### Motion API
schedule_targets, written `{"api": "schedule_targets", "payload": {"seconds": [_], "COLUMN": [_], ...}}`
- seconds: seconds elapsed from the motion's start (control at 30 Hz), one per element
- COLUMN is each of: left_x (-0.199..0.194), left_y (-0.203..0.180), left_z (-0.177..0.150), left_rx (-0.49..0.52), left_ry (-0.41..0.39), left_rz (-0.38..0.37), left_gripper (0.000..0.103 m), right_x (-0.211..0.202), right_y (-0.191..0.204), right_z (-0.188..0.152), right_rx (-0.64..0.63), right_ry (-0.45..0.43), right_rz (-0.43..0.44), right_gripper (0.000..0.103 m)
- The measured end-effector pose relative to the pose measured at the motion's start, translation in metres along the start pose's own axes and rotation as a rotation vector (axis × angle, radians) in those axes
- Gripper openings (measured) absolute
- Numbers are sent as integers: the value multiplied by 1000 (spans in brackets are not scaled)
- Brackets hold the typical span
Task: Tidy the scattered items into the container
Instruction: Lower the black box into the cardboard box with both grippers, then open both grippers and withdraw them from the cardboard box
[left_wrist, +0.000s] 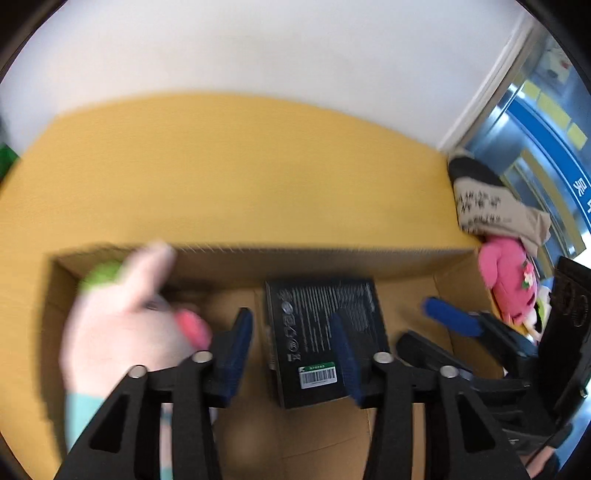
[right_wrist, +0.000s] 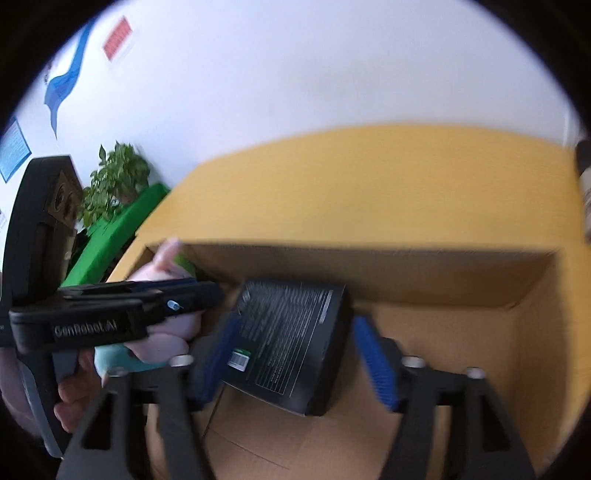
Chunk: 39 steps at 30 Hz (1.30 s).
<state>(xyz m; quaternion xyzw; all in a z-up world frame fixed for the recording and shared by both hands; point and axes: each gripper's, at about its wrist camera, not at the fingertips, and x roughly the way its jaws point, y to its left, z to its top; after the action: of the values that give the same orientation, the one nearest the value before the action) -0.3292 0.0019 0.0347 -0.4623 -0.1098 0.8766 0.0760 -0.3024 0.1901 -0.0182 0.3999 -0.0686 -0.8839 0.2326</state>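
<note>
An open cardboard box (left_wrist: 240, 166) fills both views, its far flap raised. A black printed box with a barcode label (left_wrist: 321, 339) lies on its floor; it also shows in the right wrist view (right_wrist: 291, 343). A pale pink plush with green and red parts (left_wrist: 125, 317) lies in the left of the cardboard box, blurred. My left gripper (left_wrist: 291, 350) is open above the black box, holding nothing. My right gripper (right_wrist: 295, 362) is open, its blue pads either side of the black box without gripping it. The left gripper also shows at the left of the right wrist view (right_wrist: 173, 299).
A pink plush doll (left_wrist: 509, 284) and a beige printed bag (left_wrist: 491, 210) sit outside the box's right wall. A green slab (right_wrist: 114, 236) and a potted plant (right_wrist: 114, 181) stand left of the box. A white wall is behind.
</note>
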Motion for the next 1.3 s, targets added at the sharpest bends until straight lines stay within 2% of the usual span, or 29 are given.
{"api": "schedule_targets", "payload": {"seconds": [0.13,0.2,0.33,0.43,0.57,0.7,0.93,1.1,1.3], "left_x": [-79,-112,-162,-188,-205,-224,-245,-254,-257], "left_y": [-12,-21,-38,-43,-58,-67,-73,-66,-67], "left_z": [-26,-53,-119,-169,-199,-219,-244,-249,-254], "left_rx": [43,74,145,145,113,128,130,74,66], "left_ry": [-191,-272,-385,-419,-451,-460,-472,-448,-448], "left_rz": [-7,11,67,97,120,104,88,7,13], "left_gripper": [94,103,103,103,103,103,103,103,103], "right_x": [-58,-84,-127,-152,-181,-198,-214,-224,-227], "right_y": [16,27,52,66,76,96,109,116,120], "right_z": [-21,-44,-97,-127,-149,-163,-184,-188,-191], "right_rx": [-37,-37,-35,-3,6,-66,-97,-109,-118], "right_ry": [-79,-97,-124,-146,-172,-174,-158,-168,-168], "right_rz": [-4,-37,-129,-173,-230,-277,-280,-278,-272], "right_gripper": [79,80,80,80,80,80,80,80,80]}}
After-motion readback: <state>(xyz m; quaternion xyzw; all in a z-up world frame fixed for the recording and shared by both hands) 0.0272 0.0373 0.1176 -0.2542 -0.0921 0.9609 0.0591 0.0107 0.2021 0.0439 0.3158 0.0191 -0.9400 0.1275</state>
